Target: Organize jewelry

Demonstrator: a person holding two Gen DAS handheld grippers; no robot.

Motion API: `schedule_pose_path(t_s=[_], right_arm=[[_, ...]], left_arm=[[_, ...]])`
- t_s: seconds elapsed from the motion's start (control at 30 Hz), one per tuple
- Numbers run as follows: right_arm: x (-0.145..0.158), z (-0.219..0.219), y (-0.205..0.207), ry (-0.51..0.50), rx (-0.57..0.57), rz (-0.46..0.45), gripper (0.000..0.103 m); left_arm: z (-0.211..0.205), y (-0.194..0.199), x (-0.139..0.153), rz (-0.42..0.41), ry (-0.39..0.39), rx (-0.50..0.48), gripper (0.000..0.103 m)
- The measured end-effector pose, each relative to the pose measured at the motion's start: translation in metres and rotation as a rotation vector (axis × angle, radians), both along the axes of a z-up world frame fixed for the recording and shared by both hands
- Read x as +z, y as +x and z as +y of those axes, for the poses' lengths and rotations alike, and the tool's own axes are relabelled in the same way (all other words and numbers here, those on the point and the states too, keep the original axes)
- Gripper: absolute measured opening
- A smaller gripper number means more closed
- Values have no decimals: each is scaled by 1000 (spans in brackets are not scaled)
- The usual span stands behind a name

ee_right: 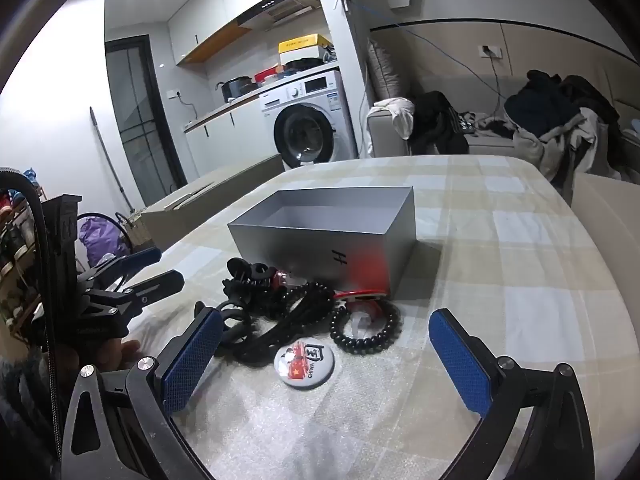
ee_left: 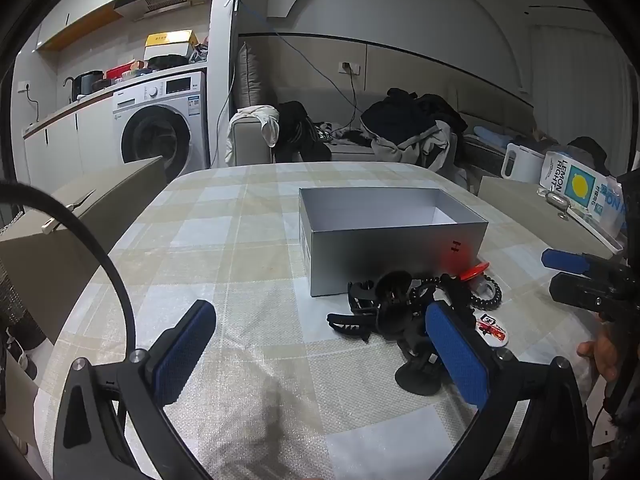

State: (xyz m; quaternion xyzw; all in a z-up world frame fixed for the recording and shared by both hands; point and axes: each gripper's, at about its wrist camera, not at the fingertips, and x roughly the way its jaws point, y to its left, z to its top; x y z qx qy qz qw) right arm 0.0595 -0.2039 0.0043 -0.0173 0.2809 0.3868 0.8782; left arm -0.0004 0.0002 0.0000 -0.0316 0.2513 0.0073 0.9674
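Ahead of my right hand-held gripper (ee_right: 326, 356) I count one grey box (ee_right: 328, 236), one round badge (ee_right: 304, 364), one beaded bracelet (ee_right: 366, 330), one red clip (ee_right: 362, 295) and a black tangle I cannot count.

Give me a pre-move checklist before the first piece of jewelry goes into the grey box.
1. Grey box open, lid off: ok.
2. Box interior free of items: ok as far as visible; the near floor is hidden by the wall.
3. Left gripper open, holding nothing: ok.
4. Right gripper open, holding nothing: ok.
5. Round badge lying apart from the pile: ok.
6. Black bead bracelet free of the red clip: not ok, the clip overlaps it.
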Motion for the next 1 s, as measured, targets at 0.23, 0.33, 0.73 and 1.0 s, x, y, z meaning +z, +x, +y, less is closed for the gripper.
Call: schedule_pose_path(t_s=[0.23, 0.33, 0.73, 1.0], right_arm=[[0, 0, 1, -7, -1, 14, 103], [-1, 4, -4, -10, -1, 8, 103], [-2, 3, -1, -10, -1, 11, 103], [-3, 3, -1, -10, 4, 16, 103]], left_arm=[[-1, 1, 0, 13, 7, 1, 102], [-2, 2, -1, 12, 7, 3, 102], [-3, -1, 0, 11, 6, -2, 102], [-5, 1, -1, 10, 6, -3, 102]])
